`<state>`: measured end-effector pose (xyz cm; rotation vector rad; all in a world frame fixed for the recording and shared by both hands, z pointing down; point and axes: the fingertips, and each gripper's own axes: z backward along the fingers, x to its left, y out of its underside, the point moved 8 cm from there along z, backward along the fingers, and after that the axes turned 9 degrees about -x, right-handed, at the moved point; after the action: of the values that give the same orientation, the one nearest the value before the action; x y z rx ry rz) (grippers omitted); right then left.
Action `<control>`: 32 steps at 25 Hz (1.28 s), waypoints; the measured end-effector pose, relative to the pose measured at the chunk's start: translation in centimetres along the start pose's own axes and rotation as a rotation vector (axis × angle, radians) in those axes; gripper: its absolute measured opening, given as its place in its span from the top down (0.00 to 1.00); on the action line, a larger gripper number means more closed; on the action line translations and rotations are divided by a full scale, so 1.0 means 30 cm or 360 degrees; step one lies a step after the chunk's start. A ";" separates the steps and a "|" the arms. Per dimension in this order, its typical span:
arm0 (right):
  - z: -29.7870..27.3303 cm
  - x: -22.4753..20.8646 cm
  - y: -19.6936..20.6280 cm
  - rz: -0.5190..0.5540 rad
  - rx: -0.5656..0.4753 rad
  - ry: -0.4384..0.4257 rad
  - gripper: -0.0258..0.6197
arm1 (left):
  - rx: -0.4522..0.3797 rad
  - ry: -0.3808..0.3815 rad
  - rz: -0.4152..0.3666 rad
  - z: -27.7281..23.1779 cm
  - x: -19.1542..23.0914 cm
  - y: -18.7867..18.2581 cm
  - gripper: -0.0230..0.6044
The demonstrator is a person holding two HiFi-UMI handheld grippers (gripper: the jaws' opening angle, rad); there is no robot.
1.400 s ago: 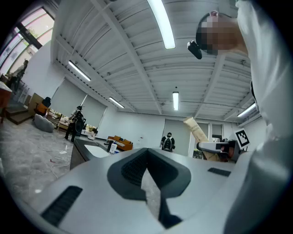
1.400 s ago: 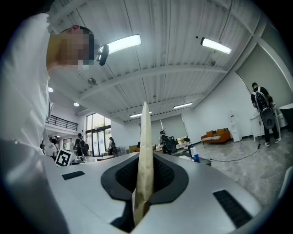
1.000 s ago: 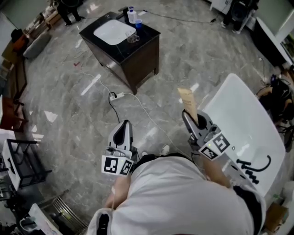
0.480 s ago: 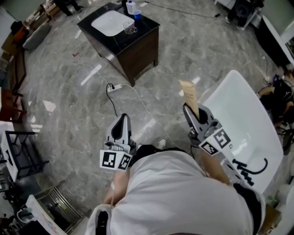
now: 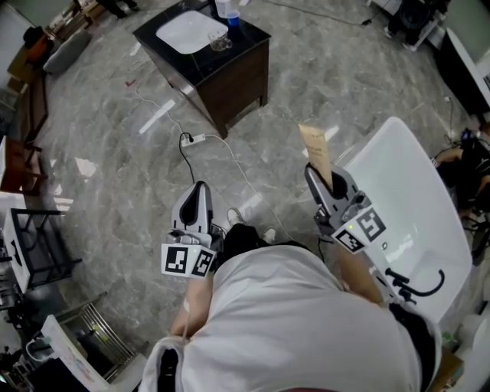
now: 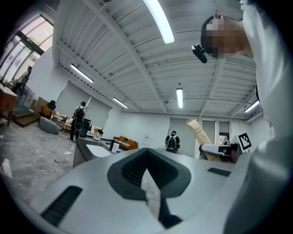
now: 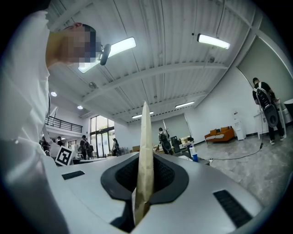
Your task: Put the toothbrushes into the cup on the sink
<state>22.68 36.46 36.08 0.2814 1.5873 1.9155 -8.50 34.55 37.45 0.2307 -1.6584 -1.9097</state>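
grey marbled floor (image 5: 115,168) is spread under everything in the head view, glossy with patches of reflected light. at the far left a black rack (image 5: 34,256) is seen, and below it a wire basket (image 5: 103,344). further along, at the top, a dark vanity cabinet (image 5: 230,80) is set on the floor, with a white sink basin (image 5: 187,31) let into its black top. the clear cup (image 5: 220,41) is stood on that top just beside the basin's right edge, with a blue cup (image 5: 231,21) and a white bottle (image 5: 223,8) near it. a power strip (image 5: 197,138) is laid on the floor in front of the cabinet, and a white cable (image 5: 245,180) is trailed from it toward the person. the left gripper (image 5: 200,188) is held level, its jaws brought together at the tips, with nothing gripped that can be made out. to its right, the right gripper (image 5: 312,172) is clamped on a tan paper packet (image 5: 315,149), which is stuck up past the jaw tips; its contents cannot be told. both grippers are held well apart from the cup. at the far right a white bathtub (image 5: 413,199) is set. in the gripper views a high white ceiling with strip lights (image 6: 160,20) is shown, and people are seen standing in the distance.
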 end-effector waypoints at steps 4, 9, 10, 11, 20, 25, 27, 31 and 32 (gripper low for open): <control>-0.002 -0.011 0.019 -0.0005 0.0003 0.0022 0.88 | -0.0008 0.0000 -0.0003 -0.023 0.023 0.008 0.96; -0.046 -0.020 0.046 -0.0003 0.0041 0.0037 0.89 | -0.0015 0.0012 0.0029 -0.080 0.076 0.034 0.96; -0.063 -0.026 0.048 0.0000 0.0051 0.0038 0.89 | -0.0019 0.0017 0.0037 -0.098 0.088 0.038 0.96; -0.081 -0.033 0.051 0.0004 0.0061 0.0038 0.89 | -0.0023 0.0022 0.0044 -0.116 0.102 0.041 0.96; -0.380 -0.140 0.119 0.0014 0.0117 0.0044 0.88 | -0.0009 0.0002 0.0103 -0.325 0.364 0.075 0.96; -0.615 -0.210 0.177 0.0000 0.0169 0.0020 0.88 | 0.0022 -0.0002 0.0093 -0.487 0.561 0.093 0.96; -0.703 -0.239 0.193 0.0003 0.0202 0.0006 0.89 | 0.0029 0.0005 0.0106 -0.556 0.631 0.094 0.96; -0.833 -0.285 0.216 0.0001 0.0277 0.0005 0.89 | 0.0062 0.0017 0.0134 -0.657 0.745 0.091 0.96; -0.860 -0.295 0.222 0.0000 0.0290 0.0012 0.89 | 0.0070 0.0017 0.0141 -0.679 0.774 0.091 0.96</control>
<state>13.65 9.92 37.81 0.3510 1.7695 1.7758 -16.34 4.84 41.50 0.1815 -1.6769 -1.8056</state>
